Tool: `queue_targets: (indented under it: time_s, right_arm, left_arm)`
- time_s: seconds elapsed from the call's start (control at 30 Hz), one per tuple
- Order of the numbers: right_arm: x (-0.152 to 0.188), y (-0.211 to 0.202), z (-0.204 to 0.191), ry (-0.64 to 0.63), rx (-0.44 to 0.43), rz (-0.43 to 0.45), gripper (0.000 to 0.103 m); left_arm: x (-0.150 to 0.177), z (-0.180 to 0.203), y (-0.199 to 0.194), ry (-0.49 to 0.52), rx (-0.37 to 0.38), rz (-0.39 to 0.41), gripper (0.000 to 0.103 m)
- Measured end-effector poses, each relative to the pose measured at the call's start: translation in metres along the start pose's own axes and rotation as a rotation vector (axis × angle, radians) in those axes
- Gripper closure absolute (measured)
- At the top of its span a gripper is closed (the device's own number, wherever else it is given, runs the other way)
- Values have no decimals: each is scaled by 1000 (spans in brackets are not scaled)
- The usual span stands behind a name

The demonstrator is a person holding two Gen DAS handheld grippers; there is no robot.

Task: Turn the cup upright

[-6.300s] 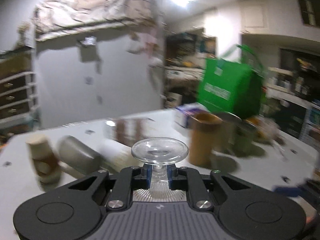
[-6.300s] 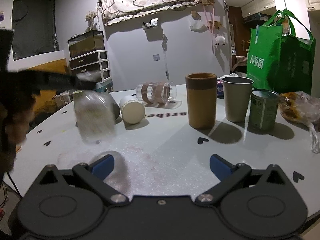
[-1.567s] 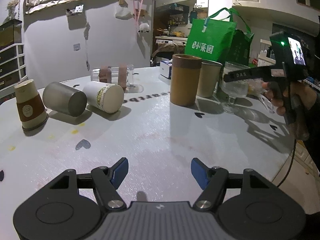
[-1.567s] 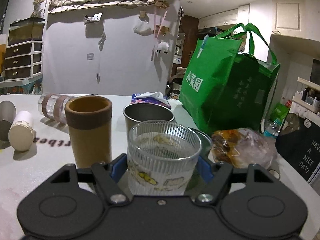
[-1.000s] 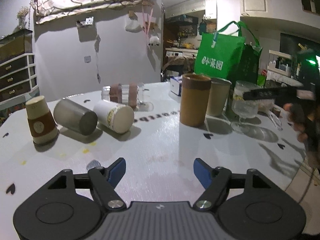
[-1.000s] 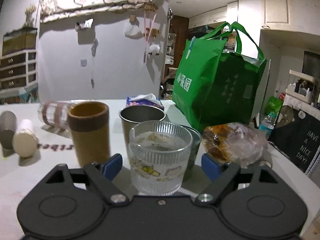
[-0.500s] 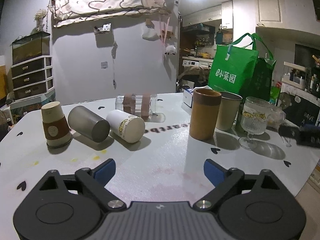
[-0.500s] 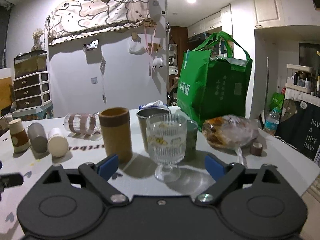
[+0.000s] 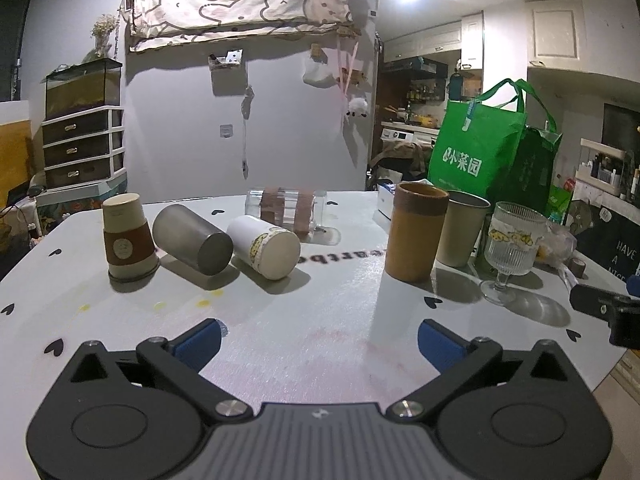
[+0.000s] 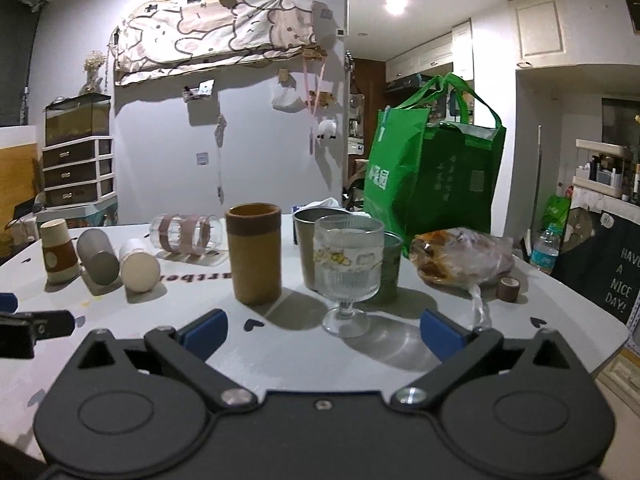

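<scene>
A ribbed stemmed glass cup point(image 10: 346, 268) stands upright on the white table, right in front of my right gripper point(image 10: 323, 329), which is open, empty and drawn back from it. The glass also shows in the left wrist view point(image 9: 512, 248) at the right. My left gripper point(image 9: 318, 340) is open and empty above the table's near part. A paper cup point(image 9: 127, 236) stands upside down at the left. A steel cup point(image 9: 192, 234), a white cup point(image 9: 266, 246) and a clear banded glass point(image 9: 286, 210) lie on their sides.
A brown cylinder cup point(image 10: 253, 254), a steel cup point(image 10: 308, 240) and a green tin point(image 10: 390, 268) stand upright behind the glass. A green bag point(image 10: 432, 176) and a plastic food bag point(image 10: 460, 258) sit at the right. The table edge point(image 10: 600, 344) is near right.
My right gripper opened off the stemmed glass and drew back, leaving it upright on the table. My left gripper also drew back and opened wider.
</scene>
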State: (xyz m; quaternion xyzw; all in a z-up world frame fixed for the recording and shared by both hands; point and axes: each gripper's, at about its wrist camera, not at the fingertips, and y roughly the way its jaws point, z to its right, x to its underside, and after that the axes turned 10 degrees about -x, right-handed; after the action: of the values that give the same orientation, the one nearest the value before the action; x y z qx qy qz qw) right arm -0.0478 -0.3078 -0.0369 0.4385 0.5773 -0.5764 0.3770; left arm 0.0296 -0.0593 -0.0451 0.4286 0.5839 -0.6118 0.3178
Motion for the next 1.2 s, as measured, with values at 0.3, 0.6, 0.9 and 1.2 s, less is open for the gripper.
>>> queue_targets:
  time_s: [0.3, 0.6, 0.9, 1.2]
  right_arm:
    - [1, -7, -11, -19, -27, 7, 0]
    - [1, -6, -13, -14, -18, 2, 0]
    - [2, -6, -12, -14, -23, -4, 0]
    - [2, -5, -13, -18, -26, -9, 0]
  left_arm:
    - [2, 2, -10, 2, 6, -1, 0]
    - [4, 3, -13, -3, 1, -7, 0]
    - [3, 2, -14, -3, -10, -6, 0]
    - [3, 1, -14, -4, -11, -7, 0]
